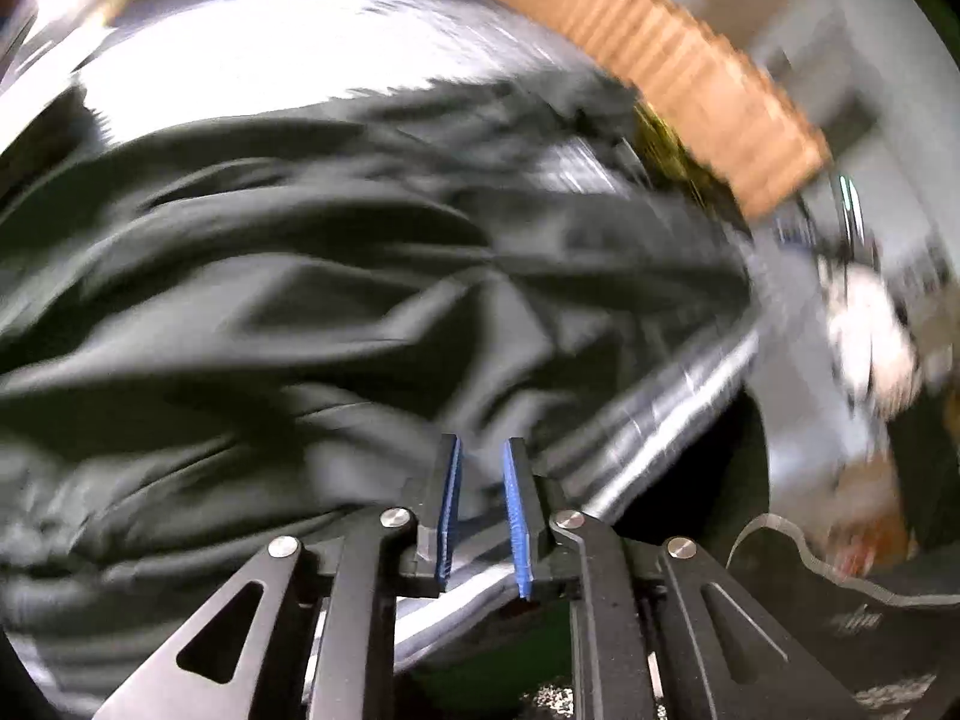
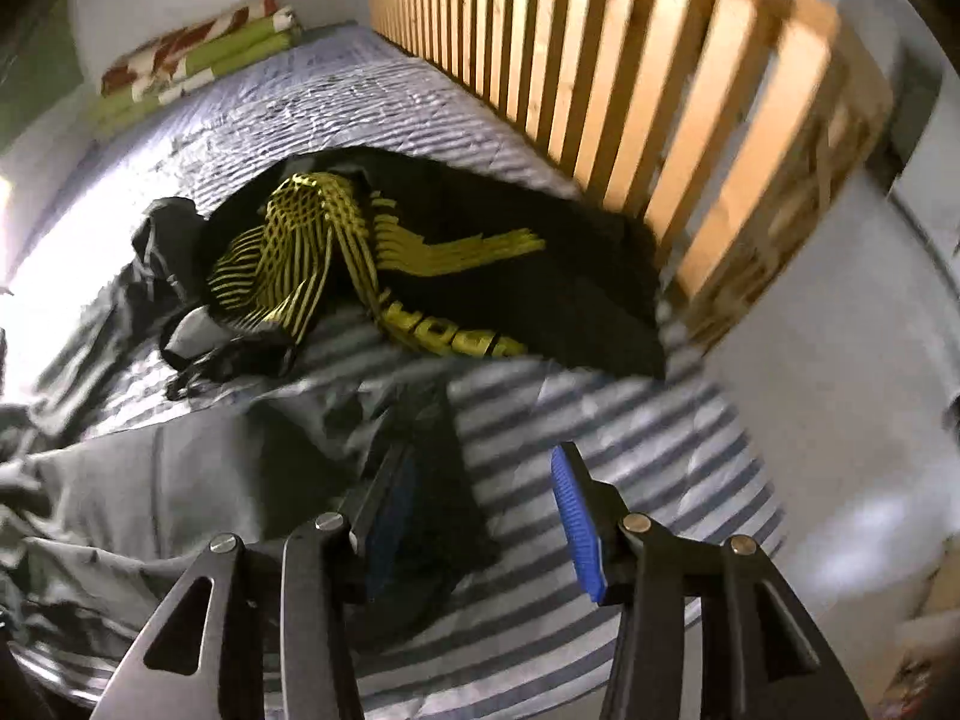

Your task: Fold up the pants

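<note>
The dark grey pants (image 1: 300, 300) lie rumpled across the bed and fill most of the blurred left wrist view. My left gripper (image 1: 482, 441) hovers over their near edge, its blue pads (image 1: 449, 504) a narrow gap apart with nothing pinched between them. In the right wrist view the same pants (image 2: 150, 480) spread out at the lower left. My right gripper (image 2: 480, 450) stands open above the striped sheet (image 2: 630, 438). A dark fold of cloth (image 2: 438, 480) lies beside its left finger, and the blue right pad (image 2: 576, 522) is well clear of it.
A black and yellow garment (image 2: 420, 258) lies heaped mid-bed beside a small black item (image 2: 168, 240). A wooden slatted rail (image 2: 660, 90) runs along the bed's right side. Folded green, red and white cloth (image 2: 198, 54) sits at the far end. A pale wall (image 2: 840, 360) lies right.
</note>
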Tool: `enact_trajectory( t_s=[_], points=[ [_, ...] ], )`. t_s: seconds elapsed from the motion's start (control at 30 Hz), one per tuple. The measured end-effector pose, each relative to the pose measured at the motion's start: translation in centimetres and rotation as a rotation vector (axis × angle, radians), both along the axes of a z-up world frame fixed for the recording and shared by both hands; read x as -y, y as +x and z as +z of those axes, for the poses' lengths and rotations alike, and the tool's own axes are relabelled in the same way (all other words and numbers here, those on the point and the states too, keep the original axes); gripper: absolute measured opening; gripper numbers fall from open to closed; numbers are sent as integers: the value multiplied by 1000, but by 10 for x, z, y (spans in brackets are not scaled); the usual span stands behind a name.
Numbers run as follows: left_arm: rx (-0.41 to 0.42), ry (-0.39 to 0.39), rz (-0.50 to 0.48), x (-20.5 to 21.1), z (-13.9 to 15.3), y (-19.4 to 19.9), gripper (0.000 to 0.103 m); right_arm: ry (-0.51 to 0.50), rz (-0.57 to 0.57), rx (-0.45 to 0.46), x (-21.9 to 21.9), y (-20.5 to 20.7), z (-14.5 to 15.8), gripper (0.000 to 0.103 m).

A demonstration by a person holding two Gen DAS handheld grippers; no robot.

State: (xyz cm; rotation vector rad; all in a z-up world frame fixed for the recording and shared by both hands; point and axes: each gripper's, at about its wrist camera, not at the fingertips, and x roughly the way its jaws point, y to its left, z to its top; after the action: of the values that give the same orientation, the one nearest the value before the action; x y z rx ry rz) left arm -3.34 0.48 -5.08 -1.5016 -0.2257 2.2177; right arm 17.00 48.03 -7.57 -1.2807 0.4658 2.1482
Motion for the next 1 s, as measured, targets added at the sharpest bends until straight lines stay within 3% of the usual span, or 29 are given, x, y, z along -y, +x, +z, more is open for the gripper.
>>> enact_trajectory(
  t_s=[0.1, 0.23, 0.27, 0.37, 0.43, 0.53, 0.7, 0.9, 0.97, 1.0],
  points=[
    [-13, 76, 207, 65, 7, 12, 28, -22, 21, -9, 17, 4, -4, 43],
    [-49, 49, 487, 151, 12, 39, 32, -51, 110, -34, 53, -2, -6, 43],
    [-58, 52, 541, 169, 13, 48, 37, -57, 142, -42, 65, -7, -4, 43],
    [-79, -45, 687, 219, 9, 67, 52, -65, 283, -64, 112, -29, 2, 43],
    [-46, -74, 759, 247, -3, 74, 52, -67, 404, -80, 148, -45, 6, 43],
    [-11, -92, 810, 273, -21, 74, 55, -67, 579, -74, 205, -65, 7, 43],
    [53, -116, 824, 301, -52, 49, 69, -28, 818, -6, 285, -86, -9, 43],
    [100, -101, 836, 323, -69, 35, 72, -37, 925, 12, 320, -99, -19, 45],
    [107, -60, 827, 326, -71, 34, 64, -60, 945, 8, 326, -105, -21, 48],
    [103, -58, 811, 325, -70, 33, 42, -75, 963, 7, 331, -108, -23, 50]
  ],
)
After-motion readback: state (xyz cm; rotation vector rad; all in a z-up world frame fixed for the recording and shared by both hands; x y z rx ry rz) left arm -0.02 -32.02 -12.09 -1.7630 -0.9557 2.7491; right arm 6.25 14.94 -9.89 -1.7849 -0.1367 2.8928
